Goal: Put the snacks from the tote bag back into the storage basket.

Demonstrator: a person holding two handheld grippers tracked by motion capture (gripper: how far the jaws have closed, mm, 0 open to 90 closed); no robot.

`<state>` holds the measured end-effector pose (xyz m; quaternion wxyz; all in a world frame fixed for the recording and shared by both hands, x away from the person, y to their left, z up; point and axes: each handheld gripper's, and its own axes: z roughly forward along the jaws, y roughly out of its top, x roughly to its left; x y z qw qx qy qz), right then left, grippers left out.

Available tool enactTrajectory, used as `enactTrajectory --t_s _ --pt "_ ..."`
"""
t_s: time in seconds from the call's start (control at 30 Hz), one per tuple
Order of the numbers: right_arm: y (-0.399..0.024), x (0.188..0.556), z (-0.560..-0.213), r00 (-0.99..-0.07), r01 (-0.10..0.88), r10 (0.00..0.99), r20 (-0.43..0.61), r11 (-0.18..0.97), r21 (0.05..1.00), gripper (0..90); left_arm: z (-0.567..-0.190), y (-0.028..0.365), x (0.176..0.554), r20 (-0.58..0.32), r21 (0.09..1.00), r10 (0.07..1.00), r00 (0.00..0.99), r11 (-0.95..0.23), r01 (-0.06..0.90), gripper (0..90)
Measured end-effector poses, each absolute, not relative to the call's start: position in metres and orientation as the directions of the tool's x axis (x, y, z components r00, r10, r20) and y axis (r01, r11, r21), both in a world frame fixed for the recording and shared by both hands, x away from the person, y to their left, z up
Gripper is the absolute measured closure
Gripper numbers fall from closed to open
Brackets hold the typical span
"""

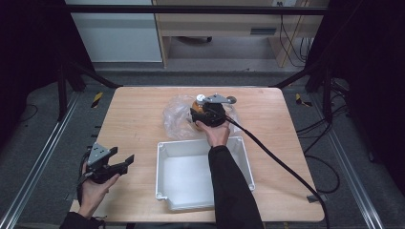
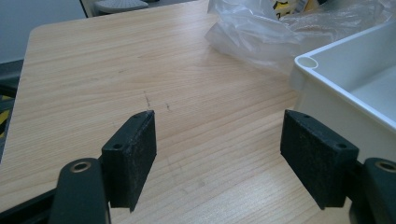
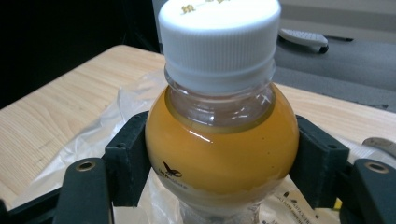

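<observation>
Table (image 3: pixel 51 116), fingers (image 3: pixel 127 158) clasping orange bottle (image 3: pixel 222 149)

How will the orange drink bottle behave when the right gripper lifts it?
The bottle looks nearly full, so probably heavy for its size. Its rounded, smooth shoulder may slip between the right gripper pads. The plastic bag beneath seems limp and may cling.

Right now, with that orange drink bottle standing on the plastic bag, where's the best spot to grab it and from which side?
Grip the bottle on its rounded shoulder below the white cap, coming in level from the side. It stands upright, and the bulge gives the pads two opposite faces. The right gripper is already shut on it there, one jaw on each side.
</observation>
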<state>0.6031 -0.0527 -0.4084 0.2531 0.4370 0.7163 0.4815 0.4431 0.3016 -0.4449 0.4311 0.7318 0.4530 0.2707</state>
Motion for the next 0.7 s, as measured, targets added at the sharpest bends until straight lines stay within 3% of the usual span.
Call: enactTrajectory --t_s 0.7 --pt "-0.081 0.567 -0.347 -0.530 0.290 0.848 0.004 0.177 0.940 30.7 -0.445 0.300 0.443 0.011 0.876 0.896 0.444 -0.223 0.428 26.9"
